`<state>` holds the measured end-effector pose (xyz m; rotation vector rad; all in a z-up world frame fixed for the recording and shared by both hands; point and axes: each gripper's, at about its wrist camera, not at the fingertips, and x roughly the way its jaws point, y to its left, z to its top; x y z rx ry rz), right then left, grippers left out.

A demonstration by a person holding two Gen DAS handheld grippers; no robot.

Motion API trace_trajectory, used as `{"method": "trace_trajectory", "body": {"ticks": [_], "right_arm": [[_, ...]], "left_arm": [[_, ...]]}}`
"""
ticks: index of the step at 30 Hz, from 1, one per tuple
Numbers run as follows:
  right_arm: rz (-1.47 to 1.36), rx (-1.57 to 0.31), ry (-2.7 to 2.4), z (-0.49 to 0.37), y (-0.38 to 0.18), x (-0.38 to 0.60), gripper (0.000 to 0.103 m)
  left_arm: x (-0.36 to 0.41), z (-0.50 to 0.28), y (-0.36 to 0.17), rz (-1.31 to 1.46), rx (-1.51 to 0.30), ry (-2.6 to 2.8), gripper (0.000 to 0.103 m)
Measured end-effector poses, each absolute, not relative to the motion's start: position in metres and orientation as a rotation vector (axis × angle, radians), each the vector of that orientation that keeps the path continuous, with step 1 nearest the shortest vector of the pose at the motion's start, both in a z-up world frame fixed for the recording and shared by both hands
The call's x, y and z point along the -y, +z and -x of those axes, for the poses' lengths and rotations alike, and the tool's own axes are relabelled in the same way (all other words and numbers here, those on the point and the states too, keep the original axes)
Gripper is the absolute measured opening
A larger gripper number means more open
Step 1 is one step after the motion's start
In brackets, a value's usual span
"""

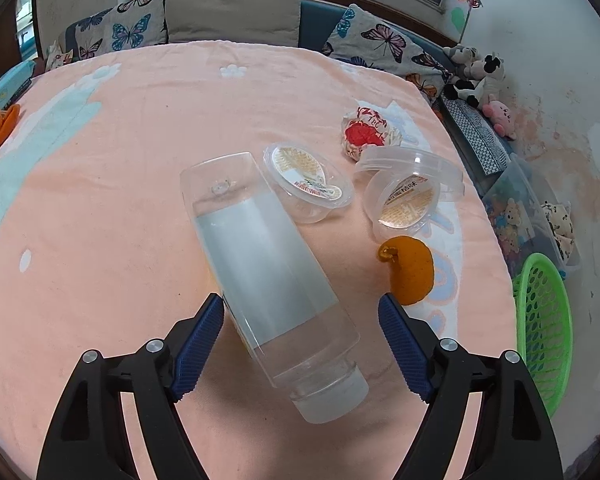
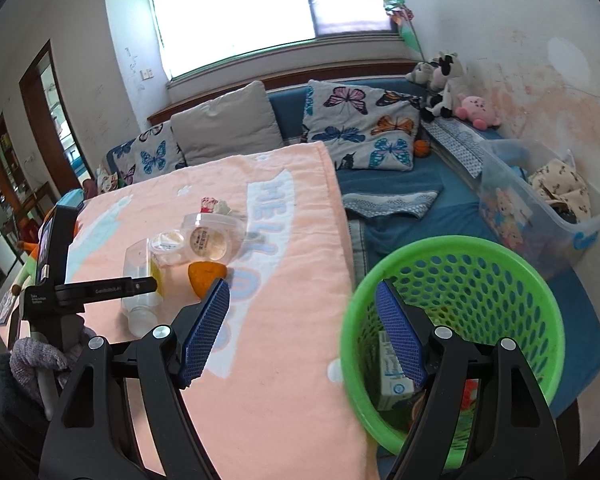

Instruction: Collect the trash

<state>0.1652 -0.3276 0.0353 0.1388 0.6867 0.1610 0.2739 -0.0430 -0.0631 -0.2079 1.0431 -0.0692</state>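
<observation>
A clear plastic bottle (image 1: 268, 272) lies on the pink blanket, its cap end toward me. My left gripper (image 1: 302, 312) is open, its blue pads either side of the bottle, the left pad close to it. Beyond lie two clear plastic cups (image 1: 308, 184) (image 1: 410, 196), an orange peel (image 1: 410, 270) and a crumpled red-and-white wrapper (image 1: 368, 134). My right gripper (image 2: 302, 328) is open and empty over the green basket's (image 2: 452, 320) near rim. The basket holds a carton (image 2: 392, 376) and other trash. The bottle (image 2: 140, 284), the cups (image 2: 208, 240) and the peel (image 2: 206, 276) show in the right wrist view.
The pink blanket (image 1: 140, 140) covers the table. The green basket (image 1: 544, 328) stands off the table's right edge. A sofa with butterfly cushions (image 2: 360, 128), plush toys (image 2: 444, 80) and a clear storage bin (image 2: 540, 216) lie behind and to the right.
</observation>
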Motion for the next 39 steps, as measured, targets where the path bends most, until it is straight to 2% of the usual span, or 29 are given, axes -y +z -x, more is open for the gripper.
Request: {"method": "trace_trajectory", "body": {"ticks": [15,27,39], "right_arm": [[-0.111,-0.756,0.219,-0.186,0.010,0.295,0.076],[-0.096,-0.801,0.271,-0.199,-0.007,0.271,0.076],[-0.097,-0.833,0.287,-0.205,-0.020,0.264,0.076]], "left_arm": [[0.033,-0.286,-0.078,0.275,-1.061,0.009,0.078],[0.032,-0.283,-0.086,0.329,-1.089,-0.011,0.071],[0.040,-0.273,-0.086,0.333,-1.099,-0.024,0.073]]}}
